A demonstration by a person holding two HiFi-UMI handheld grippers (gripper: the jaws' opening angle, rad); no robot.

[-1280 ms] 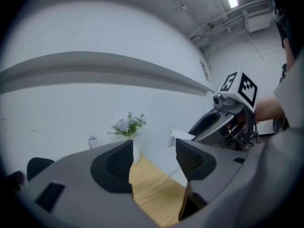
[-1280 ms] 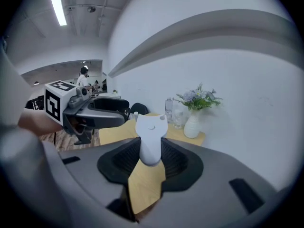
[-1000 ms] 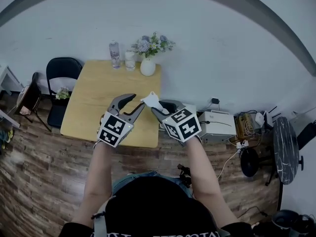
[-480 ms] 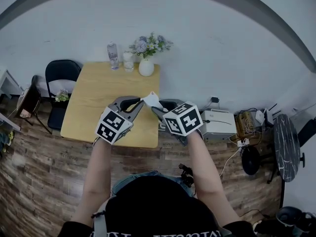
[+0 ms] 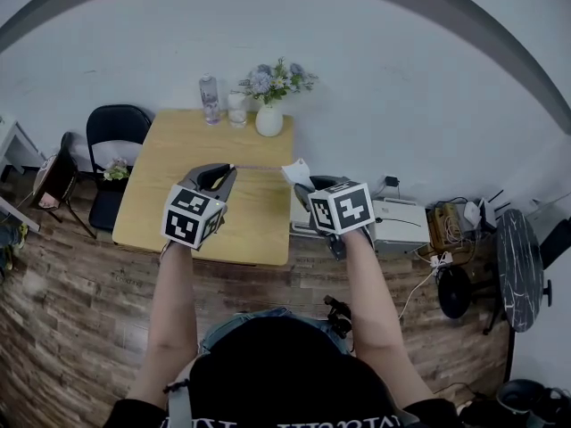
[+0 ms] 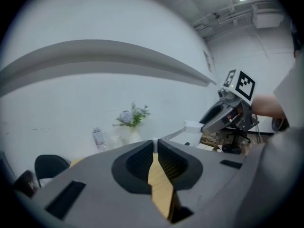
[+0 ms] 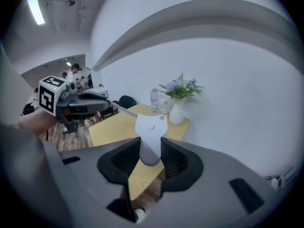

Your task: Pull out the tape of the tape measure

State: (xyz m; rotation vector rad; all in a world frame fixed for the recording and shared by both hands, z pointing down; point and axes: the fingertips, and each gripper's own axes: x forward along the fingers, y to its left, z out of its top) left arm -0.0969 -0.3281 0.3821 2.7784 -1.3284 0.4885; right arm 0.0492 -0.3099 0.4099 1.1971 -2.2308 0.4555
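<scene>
The white tape measure [image 7: 151,137] sits upright between the pads of my right gripper [image 7: 151,155], which is shut on its body. A thin strip of tape [image 5: 259,167] runs level from it to my left gripper [image 5: 228,170], above the wooden table [image 5: 161,194]. The left jaws have closed within the last second and now pinch the tape's end [image 6: 155,145]. In the left gripper view the tape [image 6: 172,135] leads right to the tape measure [image 6: 192,126] and the right gripper [image 6: 213,120]. Both grippers hang in the air over the table's right part.
A white vase of flowers [image 5: 268,119], a cup [image 5: 235,110] and a clear bottle [image 5: 208,99] stand at the table's far edge. A black chair [image 5: 111,127] is at the left. A white box [image 5: 393,221] and cables lie on the floor at the right.
The left jaws were open beside the tape measure and are now shut on the tape's end. The two grippers have moved apart, left one leftward, right one rightward, and tape shows between them.
</scene>
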